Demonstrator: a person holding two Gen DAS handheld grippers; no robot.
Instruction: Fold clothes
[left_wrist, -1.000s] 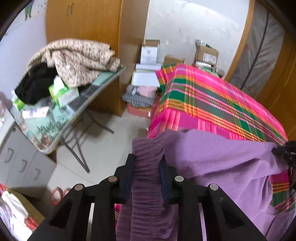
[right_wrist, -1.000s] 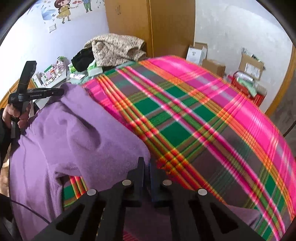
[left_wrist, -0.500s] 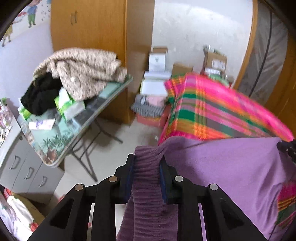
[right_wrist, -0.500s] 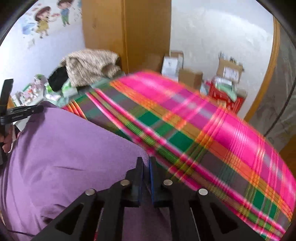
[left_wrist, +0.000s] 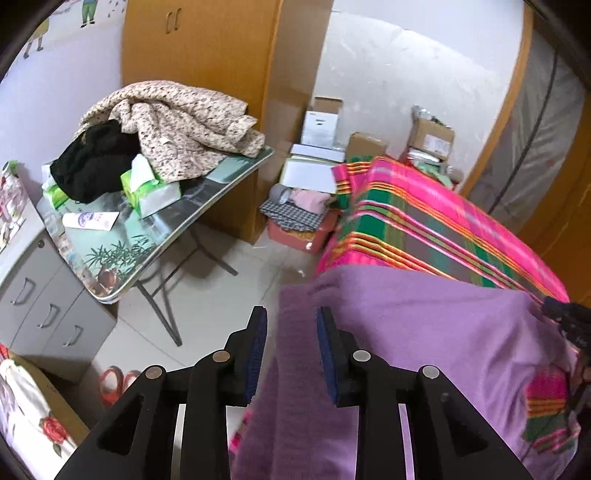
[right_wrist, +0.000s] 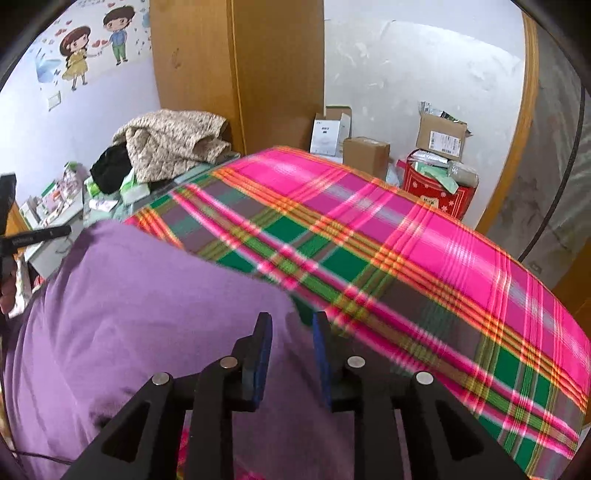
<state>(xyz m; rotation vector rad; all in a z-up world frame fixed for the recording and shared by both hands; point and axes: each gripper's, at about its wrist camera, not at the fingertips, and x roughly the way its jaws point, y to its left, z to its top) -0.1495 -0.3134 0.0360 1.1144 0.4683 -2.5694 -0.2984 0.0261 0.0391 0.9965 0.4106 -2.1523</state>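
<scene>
A purple knit sweater (left_wrist: 424, 325) lies spread over the near end of a bed covered by a pink and green plaid blanket (left_wrist: 424, 229). My left gripper (left_wrist: 291, 314) is at the sweater's ribbed edge. Its jaws are opening; the cloth hangs between the pads with a gap on the left side. My right gripper (right_wrist: 291, 319) hovers over the sweater (right_wrist: 147, 295) at its edge on the blanket (right_wrist: 369, 229). Its jaws are opening too, and the pads stand clear of the cloth. The left gripper's black body (right_wrist: 22, 240) shows at the far left of the right wrist view.
A folding table (left_wrist: 129, 251) left of the bed carries a heap of clothes (left_wrist: 177, 122) and tissue packs. A grey drawer cabinet (left_wrist: 48, 314) stands beside it. A wooden wardrobe (left_wrist: 207, 55), cardboard boxes (left_wrist: 321, 122) and a floor basket of clothes (left_wrist: 299, 221) sit behind.
Both grippers were clamped on the purple sweater; now their jaws have spread and the pads no longer squeeze it. The right gripper's jaws have parted the most.
</scene>
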